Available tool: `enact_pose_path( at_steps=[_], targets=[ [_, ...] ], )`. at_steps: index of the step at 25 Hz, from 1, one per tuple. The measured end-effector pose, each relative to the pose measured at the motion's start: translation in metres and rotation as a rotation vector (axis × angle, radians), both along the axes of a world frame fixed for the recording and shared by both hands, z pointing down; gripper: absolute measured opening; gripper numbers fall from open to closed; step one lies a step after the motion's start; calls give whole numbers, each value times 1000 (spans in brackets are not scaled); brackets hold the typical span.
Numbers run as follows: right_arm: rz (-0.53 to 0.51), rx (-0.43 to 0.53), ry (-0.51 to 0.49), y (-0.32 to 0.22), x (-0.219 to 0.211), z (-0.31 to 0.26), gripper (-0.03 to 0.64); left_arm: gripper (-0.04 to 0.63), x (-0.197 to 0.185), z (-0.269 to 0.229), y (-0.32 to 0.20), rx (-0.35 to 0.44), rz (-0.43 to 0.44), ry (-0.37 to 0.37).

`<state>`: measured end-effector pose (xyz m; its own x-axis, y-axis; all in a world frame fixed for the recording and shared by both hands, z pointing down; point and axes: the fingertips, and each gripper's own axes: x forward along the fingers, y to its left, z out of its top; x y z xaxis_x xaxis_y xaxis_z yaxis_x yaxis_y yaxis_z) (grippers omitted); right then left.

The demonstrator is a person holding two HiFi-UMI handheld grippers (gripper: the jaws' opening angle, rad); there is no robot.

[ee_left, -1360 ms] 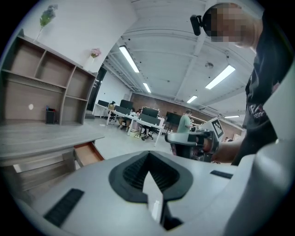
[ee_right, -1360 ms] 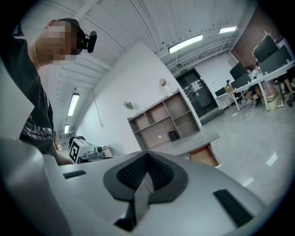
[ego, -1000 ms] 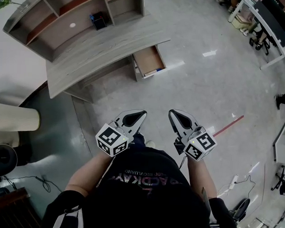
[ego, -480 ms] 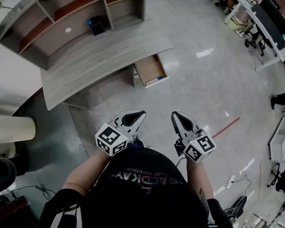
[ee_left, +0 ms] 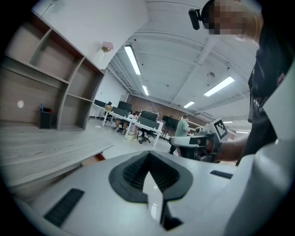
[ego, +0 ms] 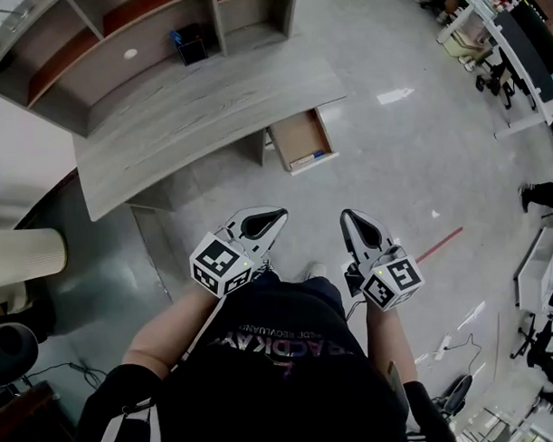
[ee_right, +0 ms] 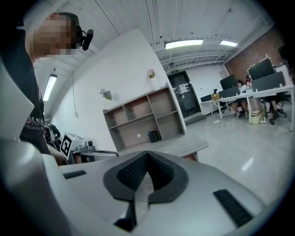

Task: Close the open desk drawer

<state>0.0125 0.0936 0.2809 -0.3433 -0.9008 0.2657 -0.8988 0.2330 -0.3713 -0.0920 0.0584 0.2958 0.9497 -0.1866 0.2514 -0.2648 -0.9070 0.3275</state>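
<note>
Drawer (ego: 302, 139) under worktop (ego: 171, 121) nearer than earlier — stiff box on slides, prob. light, push flat front panel — left tool (ego: 275, 214) & right tool (ego: 346, 216) clenched, empty.

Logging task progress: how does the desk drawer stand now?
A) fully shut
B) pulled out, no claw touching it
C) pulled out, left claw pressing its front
B: the drawer juts open from the desk, and the left claw and right claw hang by the person's body, well short of it.
</note>
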Motion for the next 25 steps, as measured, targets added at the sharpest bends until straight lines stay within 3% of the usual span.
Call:
enact_pose_path(
  at_steps=[5, 12, 20, 25],
  targets=[
    [-42, -36, 48, -17, 3, 9, 15, 11, -13, 7, -11, -2, -54, -15],
    [-172, -42, 46, -53, 6, 24, 15, 11, -18, 23, -25, 3, -197, -46],
    [-341, -21, 58, -74, 22, 43, 15, 11, -2, 43, -32, 26, -385, -82],
    [-368, -42, 52, -87, 46, 59, 15, 11, 20, 53, -35, 95, -448, -121]
  ],
)
